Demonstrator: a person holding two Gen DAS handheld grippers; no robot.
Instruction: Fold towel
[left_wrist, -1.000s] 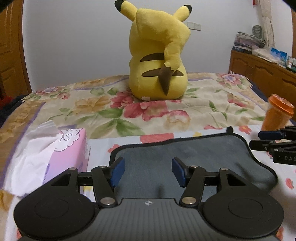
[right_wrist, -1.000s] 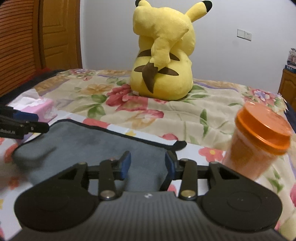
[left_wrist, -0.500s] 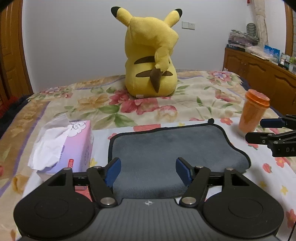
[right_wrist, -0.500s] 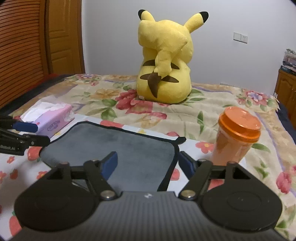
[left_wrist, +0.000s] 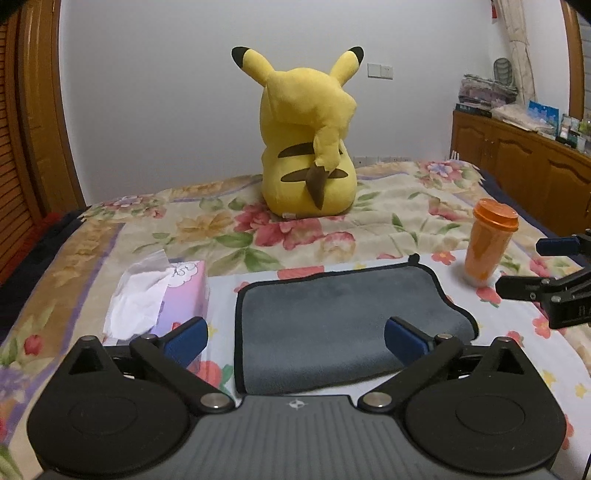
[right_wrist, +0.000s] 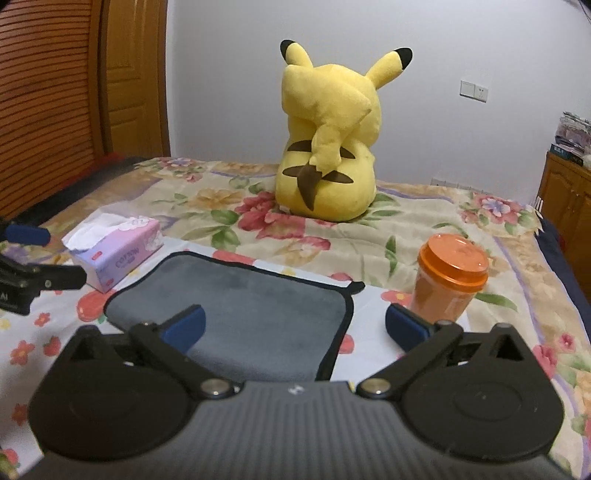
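A grey towel with a black hem (left_wrist: 332, 317) lies folded in half on the floral bedspread; it also shows in the right wrist view (right_wrist: 258, 310). My left gripper (left_wrist: 295, 341) is wide open and empty, held above the towel's near edge. My right gripper (right_wrist: 295, 326) is wide open and empty, above the towel's near right part. The right gripper also shows at the right edge of the left wrist view (left_wrist: 546, 266), and the left gripper shows at the left edge of the right wrist view (right_wrist: 33, 254).
A pink tissue box (left_wrist: 166, 295) lies left of the towel. An orange lidded cup (left_wrist: 487, 240) stands to its right. A yellow plush toy (left_wrist: 310, 147) sits further back on the bed. A wooden cabinet (left_wrist: 524, 173) stands right, a wooden door (right_wrist: 122, 74) left.
Both grippers have pulled back and risen away from the towel, and their jaws have opened wider. The towel lies still.
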